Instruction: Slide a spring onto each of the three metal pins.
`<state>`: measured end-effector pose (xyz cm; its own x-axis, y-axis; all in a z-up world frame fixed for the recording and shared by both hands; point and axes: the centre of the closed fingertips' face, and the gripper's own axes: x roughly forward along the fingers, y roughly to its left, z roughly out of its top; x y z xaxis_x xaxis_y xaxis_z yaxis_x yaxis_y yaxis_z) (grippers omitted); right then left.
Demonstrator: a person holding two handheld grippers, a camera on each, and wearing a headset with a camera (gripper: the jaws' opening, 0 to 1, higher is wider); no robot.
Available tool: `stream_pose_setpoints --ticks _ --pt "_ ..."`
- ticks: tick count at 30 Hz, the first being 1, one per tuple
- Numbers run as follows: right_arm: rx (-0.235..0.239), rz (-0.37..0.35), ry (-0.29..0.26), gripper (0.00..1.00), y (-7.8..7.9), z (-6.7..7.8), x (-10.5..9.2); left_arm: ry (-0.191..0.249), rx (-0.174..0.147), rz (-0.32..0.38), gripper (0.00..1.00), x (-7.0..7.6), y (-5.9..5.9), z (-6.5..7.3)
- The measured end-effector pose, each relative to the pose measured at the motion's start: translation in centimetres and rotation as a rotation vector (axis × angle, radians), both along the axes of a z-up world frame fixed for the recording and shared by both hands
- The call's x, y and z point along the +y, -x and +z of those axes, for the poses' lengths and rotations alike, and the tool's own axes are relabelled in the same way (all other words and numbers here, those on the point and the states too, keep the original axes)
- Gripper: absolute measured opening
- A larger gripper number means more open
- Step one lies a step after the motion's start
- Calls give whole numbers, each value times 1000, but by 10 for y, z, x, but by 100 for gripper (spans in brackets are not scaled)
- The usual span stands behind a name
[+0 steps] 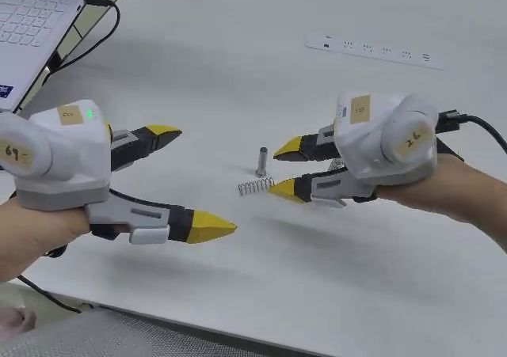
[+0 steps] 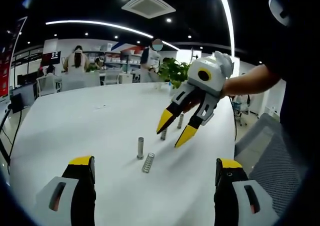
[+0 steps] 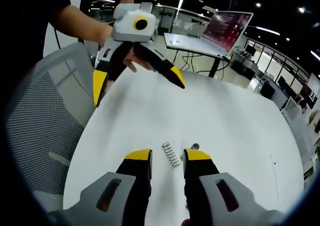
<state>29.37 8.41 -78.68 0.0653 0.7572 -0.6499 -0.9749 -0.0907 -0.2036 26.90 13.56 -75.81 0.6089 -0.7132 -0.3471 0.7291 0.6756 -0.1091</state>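
Pick-up stage, by the look of it: the spring [image 1: 255, 187] lies loose on the worktop [image 1: 238, 64], just beside an upright pin [image 1: 262, 161]. The right tongs [image 1: 283, 167] are part-spread and pinching nothing, with the spring between their tips in the right gripper view. The left tongs [image 1: 190, 179] are spread wide, empty, off to the side. The next move calls for closing on the spring, lifting it and lining it up over the pin.

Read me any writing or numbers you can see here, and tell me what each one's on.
"69": handwritten on the left round sticker, on the left claw.
"26": handwritten on the right round sticker, on the right claw.
Tan labels atop both claws and the laptop keys: too blurred to read.
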Motion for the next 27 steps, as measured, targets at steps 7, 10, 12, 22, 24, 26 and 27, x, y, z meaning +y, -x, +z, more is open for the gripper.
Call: stream_pose_setpoints --ticks 7,10,12,22,24,26,27 --pt "10 40 60 19 -2 -17 4 -1 2 5 98 4 1 -1" --pt "2 59 86 18 -4 -25 8 1 2 9 98 5 2 -2" --pt "9 62 95 18 -4 -29 10 1 3 10 98 6 2 -2" --pt "8 67 132 16 -8 -44 15 1 5 17 98 11 2 -2" --pt "3 70 136 16 -7 -46 16 0 6 14 98 11 3 -3" --pt "-9 76 135 15 -7 -47 18 0 7 13 98 10 3 -3" --pt "-13 78 137 15 -7 -48 19 0 10 12 98 10 3 -3"
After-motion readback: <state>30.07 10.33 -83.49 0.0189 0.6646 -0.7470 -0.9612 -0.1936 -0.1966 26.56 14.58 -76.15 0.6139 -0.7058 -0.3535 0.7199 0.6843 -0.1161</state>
